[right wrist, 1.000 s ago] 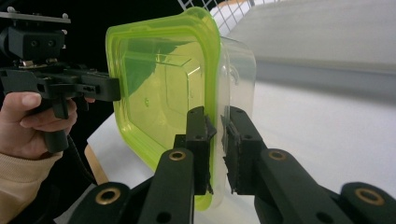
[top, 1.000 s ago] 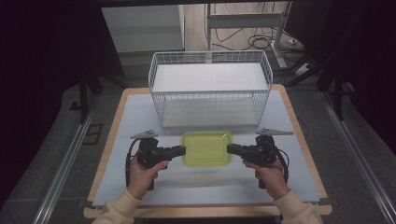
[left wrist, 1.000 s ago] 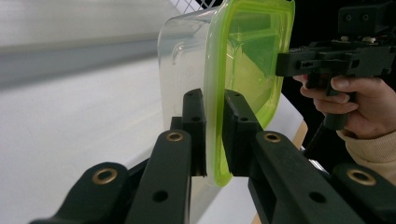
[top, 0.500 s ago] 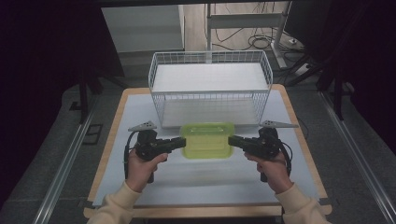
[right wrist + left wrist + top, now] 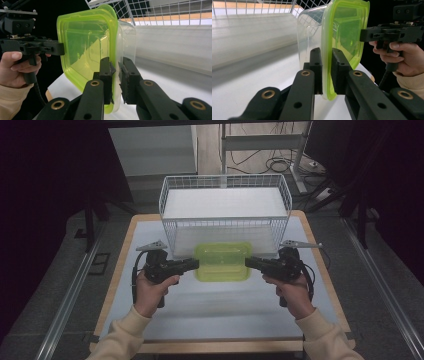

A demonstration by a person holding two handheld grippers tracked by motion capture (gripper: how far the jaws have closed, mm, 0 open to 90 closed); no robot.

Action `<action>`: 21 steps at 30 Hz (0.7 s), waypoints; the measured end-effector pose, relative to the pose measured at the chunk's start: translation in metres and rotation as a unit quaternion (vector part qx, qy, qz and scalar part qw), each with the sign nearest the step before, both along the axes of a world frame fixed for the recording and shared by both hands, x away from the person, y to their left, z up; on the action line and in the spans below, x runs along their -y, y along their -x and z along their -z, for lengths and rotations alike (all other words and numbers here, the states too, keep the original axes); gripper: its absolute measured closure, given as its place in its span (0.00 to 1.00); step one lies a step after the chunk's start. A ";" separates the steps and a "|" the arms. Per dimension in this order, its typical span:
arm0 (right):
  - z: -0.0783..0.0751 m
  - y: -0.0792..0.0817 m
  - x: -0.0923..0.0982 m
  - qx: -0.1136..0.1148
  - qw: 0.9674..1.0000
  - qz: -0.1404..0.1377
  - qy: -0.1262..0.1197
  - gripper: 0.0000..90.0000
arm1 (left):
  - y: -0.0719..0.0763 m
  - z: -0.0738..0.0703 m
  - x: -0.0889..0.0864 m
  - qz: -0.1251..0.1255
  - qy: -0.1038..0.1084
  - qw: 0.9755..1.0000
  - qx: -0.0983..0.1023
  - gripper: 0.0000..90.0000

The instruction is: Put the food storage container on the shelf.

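So nearest the camera you've got the two forearms in cream sleeves coming in from the bottom, each hand wrapped round a gripper handle. The left gripper [image 5: 192, 264] is pinched shut on the left edge of a clear plastic container with a lime green lid [image 5: 222, 261], and the right gripper [image 5: 251, 262] is doing the same on the opposite edge. From the left gripper view you can see its jaws clamped right on the lid's rim [image 5: 327, 72], one pad either side of it, pretty much closed with just the plastic lip between them. The right gripper view shows the same deal: jaws nearly together, rim sandwiched in the middle. The tub looks empty as far as I can tell. You can see straight through the clear body and the tinted lid, nothing inside.

The container sits held between the two grippers over the white table [image 5: 210, 305], its far side right up against the front of the white wire basket [image 5: 225, 210]. Basket's on the far half of the table and just has a flat white base showing inside. Beyond that it's floor, cables [image 5: 280, 166] and a table leg.
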State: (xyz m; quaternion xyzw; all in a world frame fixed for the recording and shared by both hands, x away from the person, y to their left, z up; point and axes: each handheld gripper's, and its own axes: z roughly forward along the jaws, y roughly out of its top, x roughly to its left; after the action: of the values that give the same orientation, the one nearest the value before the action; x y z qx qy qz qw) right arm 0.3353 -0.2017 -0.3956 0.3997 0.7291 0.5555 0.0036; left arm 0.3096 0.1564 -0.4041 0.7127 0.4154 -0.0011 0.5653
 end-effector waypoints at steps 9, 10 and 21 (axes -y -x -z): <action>-0.017 -0.003 -0.002 0.020 1.000 0.002 -0.002 0.90 | -0.004 -0.015 -0.002 -0.002 0.001 1.000 0.012 0.90; -0.018 -0.003 -0.002 0.020 1.000 0.003 -0.003 0.90 | -0.005 -0.016 -0.002 -0.001 0.001 1.000 0.013 0.91; -0.034 -0.016 -0.003 0.027 1.000 0.007 -0.005 0.90 | -0.018 -0.032 -0.001 -0.006 0.000 1.000 0.019 0.91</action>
State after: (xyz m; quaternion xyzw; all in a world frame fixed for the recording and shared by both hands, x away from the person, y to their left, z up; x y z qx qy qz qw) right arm 0.3513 -0.1991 -0.3614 0.3898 0.7232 0.5695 0.0257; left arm 0.3272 0.1570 -0.3717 0.7102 0.4087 0.0157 0.5730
